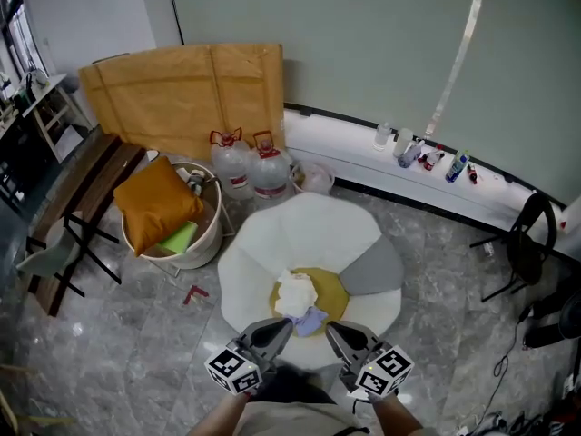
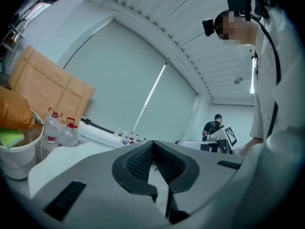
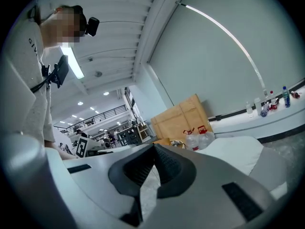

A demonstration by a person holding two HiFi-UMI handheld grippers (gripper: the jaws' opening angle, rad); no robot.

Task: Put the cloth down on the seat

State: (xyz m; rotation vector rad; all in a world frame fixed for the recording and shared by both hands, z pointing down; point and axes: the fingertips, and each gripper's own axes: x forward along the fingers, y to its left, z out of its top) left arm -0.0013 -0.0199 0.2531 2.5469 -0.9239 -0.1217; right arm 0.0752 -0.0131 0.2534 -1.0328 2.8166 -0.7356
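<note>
Head view alone has the cloth (image 1: 298,296): crumpled white and lilac, on the yellow middle of the white seat (image 1: 318,230), just beyond my left gripper (image 1: 287,322) and right gripper (image 1: 330,328). Gripper views give the jaws: both pairs closed tip to tip, gripping nothing. Grey marble floor (image 1: 127,343); far left, basket (image 1: 207,243) with orange cushion (image 1: 156,203), water jugs (image 1: 252,173), cardboard (image 1: 186,94) against the wall.

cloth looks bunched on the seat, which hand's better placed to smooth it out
Left, narrowly. The crumpled white and lilac cloth on the white petal-shaped seat lies mostly nearer the left claw; the right claw nears only its lilac edge. Both are shut, empty.
</note>
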